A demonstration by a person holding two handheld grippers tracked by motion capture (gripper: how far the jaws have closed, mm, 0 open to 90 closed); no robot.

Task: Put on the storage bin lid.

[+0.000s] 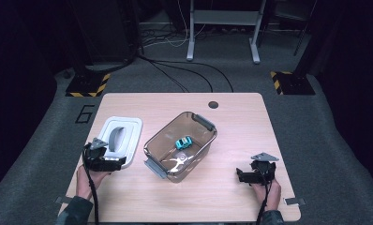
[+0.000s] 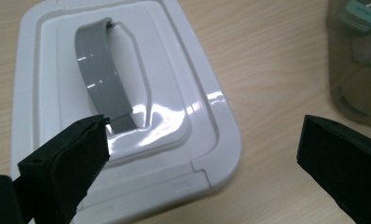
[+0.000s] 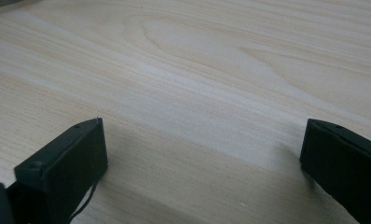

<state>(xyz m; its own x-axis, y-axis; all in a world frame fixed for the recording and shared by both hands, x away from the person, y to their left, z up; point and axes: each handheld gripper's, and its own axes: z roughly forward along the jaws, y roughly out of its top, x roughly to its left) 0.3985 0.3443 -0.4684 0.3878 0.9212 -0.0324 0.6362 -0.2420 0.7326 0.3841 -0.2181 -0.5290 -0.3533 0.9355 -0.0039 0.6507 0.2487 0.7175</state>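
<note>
In the high view the person's left hand (image 1: 88, 178) is coming up from the lower left of the frame, wrapped around the left gripper (image 1: 110, 164), which is sitting at the near edge of the white lid (image 1: 128, 136) in the left middle of the picture. The forearm is slanting up from the bottom edge and the gripper is pointing toward the right and slightly up the frame. In the left gripper view its jaws are standing wide apart and gripping nothing: the left jaw is hanging over the lower left part of the lid (image 2: 183, 140), close to the near end of the grey handle (image 2: 99, 79), while the right jaw is hovering over bare table (image 2: 277, 70) at the lower right. The lid is lying flat on the table, handle up, just beside the clear box (image 1: 201, 145) in the centre of the high view, the two not touching. A small turquoise toy car (image 1: 184, 142) is lying inside the box, whose tinted wall (image 2: 356, 70) is showing at the upper right of the left gripper view. The right hand (image 1: 269, 190) is resting at the lower right of the high view, holding the right gripper (image 1: 243, 176) low over the table, well apart from the box, pointing left. In the right gripper view its jaws are also spread wide and holding nothing, over the bare wood (image 3: 197, 84).
</note>
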